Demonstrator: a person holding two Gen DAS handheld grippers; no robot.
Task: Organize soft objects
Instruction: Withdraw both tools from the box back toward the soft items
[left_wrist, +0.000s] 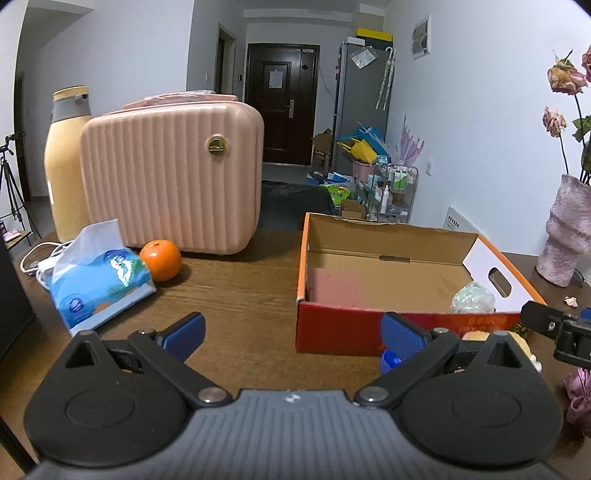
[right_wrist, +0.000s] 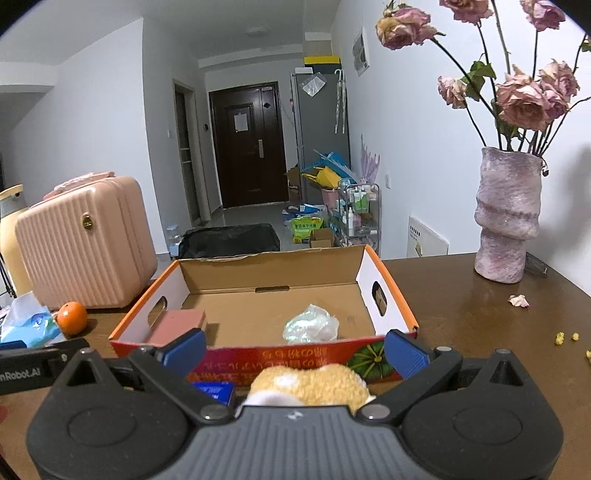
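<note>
- Grippers first, nearest of all: the right gripper (right_wrist: 295, 349) has its blue pads spread wide with nothing clamped; the left gripper (left_wrist: 291, 332) is equally wide and empty, hovering over bare wooden table (left_wrist: 229, 295).
- Plush toy (right_wrist: 310, 384), tan and white, lies just under the right gripper, between its fingers and against the near wall of the cardboard box (right_wrist: 391, 295). Beside it on the left sits a small blue item (right_wrist: 216, 391) I cannot identify.
- Judged step: picking up the plush to drop it in the box. To do it well, lower the pads around the toy's thickest part, squeeze until the pile gives, then lift high enough to clear the near wall before moving forward.
- Inside the box already lie a crumpled translucent bag (right_wrist: 312, 325), near right, and a pink block (right_wrist: 177, 325) on the left; release into the free middle so neither gets squashed.
- Left of the box, a blue tissue pack (left_wrist: 99, 284) touches or nearly touches an orange (left_wrist: 161, 259); the pack looks like the left gripper's likely next soft target.
- Farther back stand a pink ribbed case (left_wrist: 170, 177) and a cream flask (left_wrist: 64, 162); far right, a vase (right_wrist: 506, 218) of dried roses, worth avoiding on the swing.
</note>
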